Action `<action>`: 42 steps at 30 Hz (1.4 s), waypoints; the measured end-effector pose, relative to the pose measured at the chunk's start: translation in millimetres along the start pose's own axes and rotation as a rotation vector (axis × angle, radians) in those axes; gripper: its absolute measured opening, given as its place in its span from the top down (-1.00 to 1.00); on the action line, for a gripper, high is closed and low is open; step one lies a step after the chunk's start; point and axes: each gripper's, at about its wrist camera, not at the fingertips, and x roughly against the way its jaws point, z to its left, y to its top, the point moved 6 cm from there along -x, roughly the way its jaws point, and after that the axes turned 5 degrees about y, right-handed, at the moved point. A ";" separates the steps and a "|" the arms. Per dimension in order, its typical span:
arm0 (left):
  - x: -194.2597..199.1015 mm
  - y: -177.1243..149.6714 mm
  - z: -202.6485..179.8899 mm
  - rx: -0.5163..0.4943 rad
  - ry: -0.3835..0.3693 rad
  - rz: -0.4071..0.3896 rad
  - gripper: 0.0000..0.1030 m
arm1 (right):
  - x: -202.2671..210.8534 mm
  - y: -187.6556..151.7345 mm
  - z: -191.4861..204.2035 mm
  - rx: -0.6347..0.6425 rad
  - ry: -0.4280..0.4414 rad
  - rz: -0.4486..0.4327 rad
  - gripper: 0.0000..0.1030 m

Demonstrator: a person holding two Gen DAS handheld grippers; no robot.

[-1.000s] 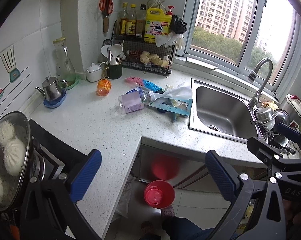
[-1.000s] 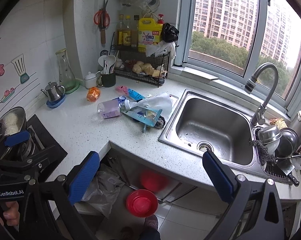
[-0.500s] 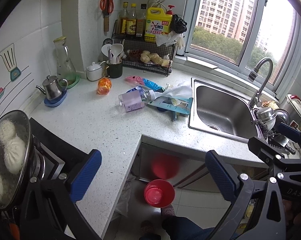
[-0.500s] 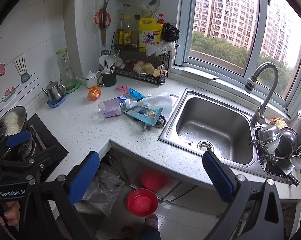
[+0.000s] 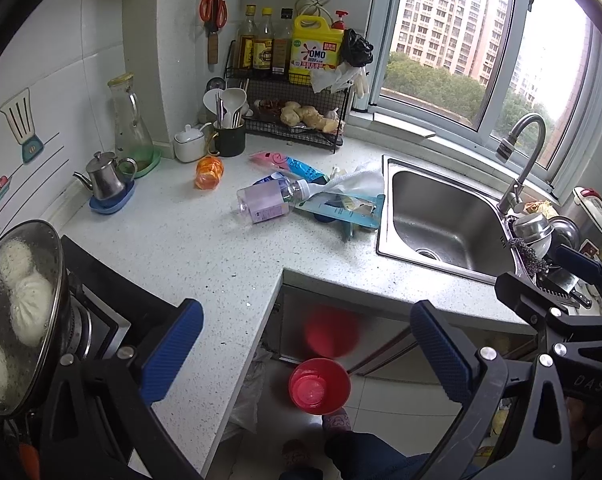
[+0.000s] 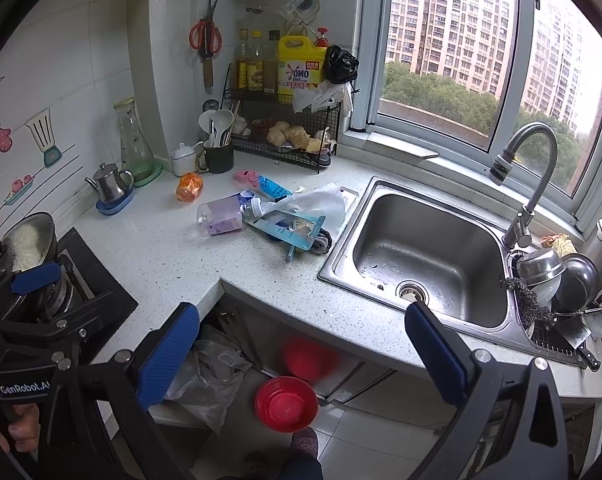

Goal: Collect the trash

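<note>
Both claws, left [image 5: 305,344] & right [image 6: 301,344], spread wide, empty, held off tabletop [image 5: 189,240] edge. Trash heaped beside sink [image 6: 421,248]: clear bottle [image 5: 267,200] on its side, blue card pack [image 5: 341,210], white plastic bag [image 6: 321,200]; orange wrapper [image 5: 209,172] apart. Red bin [image 6: 286,403] on floor below.

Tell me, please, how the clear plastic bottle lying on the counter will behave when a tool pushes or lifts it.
The clear plastic bottle lies on its side, so a sideways push may roll it. It looks nearly empty, so probably light. Its smooth, thin-looking wall may dent or slip between the pads.
</note>
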 end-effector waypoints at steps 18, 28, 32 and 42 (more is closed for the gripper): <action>-1.6 5.1 -2.8 0.000 0.008 0.009 -1.00 | -5.2 4.0 -3.0 0.002 0.019 0.006 -0.99; -23.2 31.7 -2.6 0.002 0.037 0.016 -1.00 | -27.1 25.1 -6.5 0.041 0.048 0.013 -0.99; -43.3 41.2 3.5 0.024 0.058 0.034 -1.00 | -45.5 39.9 -5.6 0.090 0.076 0.027 -0.99; -107.7 64.9 29.6 0.160 0.110 0.095 -1.00 | -117.5 71.9 -2.9 0.250 0.149 0.164 -0.99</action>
